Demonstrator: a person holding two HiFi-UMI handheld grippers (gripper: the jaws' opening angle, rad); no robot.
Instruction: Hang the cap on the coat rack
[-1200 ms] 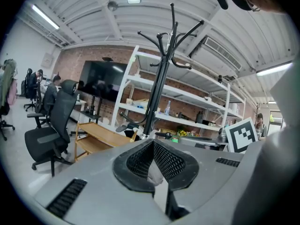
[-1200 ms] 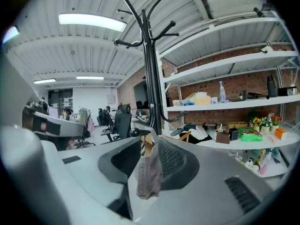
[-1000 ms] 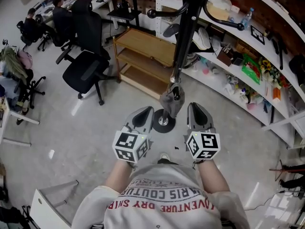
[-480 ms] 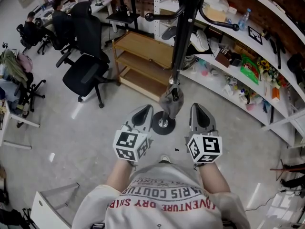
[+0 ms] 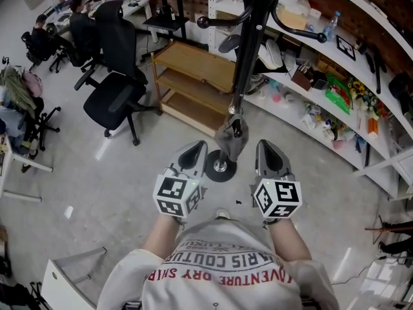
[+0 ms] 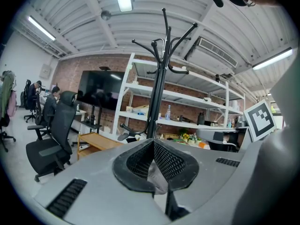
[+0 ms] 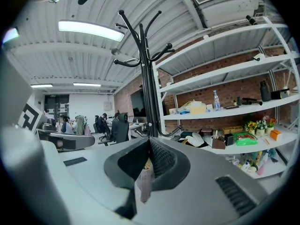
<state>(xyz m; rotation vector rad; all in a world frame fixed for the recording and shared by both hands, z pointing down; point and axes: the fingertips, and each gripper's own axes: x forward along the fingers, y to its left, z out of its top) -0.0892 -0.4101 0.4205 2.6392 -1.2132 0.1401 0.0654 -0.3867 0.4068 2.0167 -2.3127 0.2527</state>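
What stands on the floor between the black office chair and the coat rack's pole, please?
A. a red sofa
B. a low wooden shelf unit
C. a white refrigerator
B: the head view shows a low wooden shelf unit with open tiers, between the office chair and the coat rack.

Black metal coat rack [image 5: 248, 50], wooden shelf [image 5: 193, 60]

coat rack [image 5: 247, 44]: top cut off | seated people [image 5: 40, 34]: too small
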